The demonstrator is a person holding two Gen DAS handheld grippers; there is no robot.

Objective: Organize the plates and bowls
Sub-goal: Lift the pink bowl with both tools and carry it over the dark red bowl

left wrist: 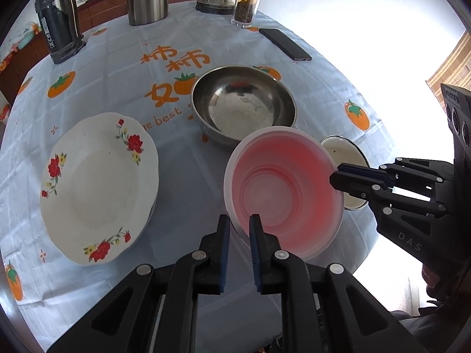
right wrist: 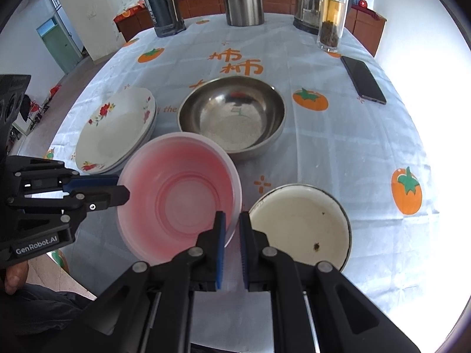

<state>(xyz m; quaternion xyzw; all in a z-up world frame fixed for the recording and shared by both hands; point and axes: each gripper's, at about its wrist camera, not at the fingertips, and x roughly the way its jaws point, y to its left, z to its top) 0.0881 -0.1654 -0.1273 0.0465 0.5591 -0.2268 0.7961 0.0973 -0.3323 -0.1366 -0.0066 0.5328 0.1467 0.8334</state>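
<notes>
Left wrist view: we clamp the pink plastic bowl (left wrist: pixel 282 191) by opposite rims, left gripper (left wrist: pixel 239 229) and right gripper (left wrist: pixel 338 178) both pinching, just before the steel bowl (left wrist: pixel 243 103), presumably for nesting.

The left wrist camera is sitting just behind the left hand-held gripper (left wrist: pixel 239 223), looking steeply down and forward over the counter (left wrist: pixel 123 47) from close range. The right wrist camera is riding behind the right hand-held gripper (right wrist: pixel 232 220), facing the same way at a similar steep tilt, from slightly further right. Both views are sharing the pink bowl (left wrist: pixel 282 191) (right wrist: pixel 179 194), the steel bowl (left wrist: pixel 244 103) (right wrist: pixel 232 111), the flowered plates (left wrist: pixel 97 185) (right wrist: pixel 114 129) and the far row of flasks. Each camera is also catching the other hand-held gripper at its frame edge.
</notes>
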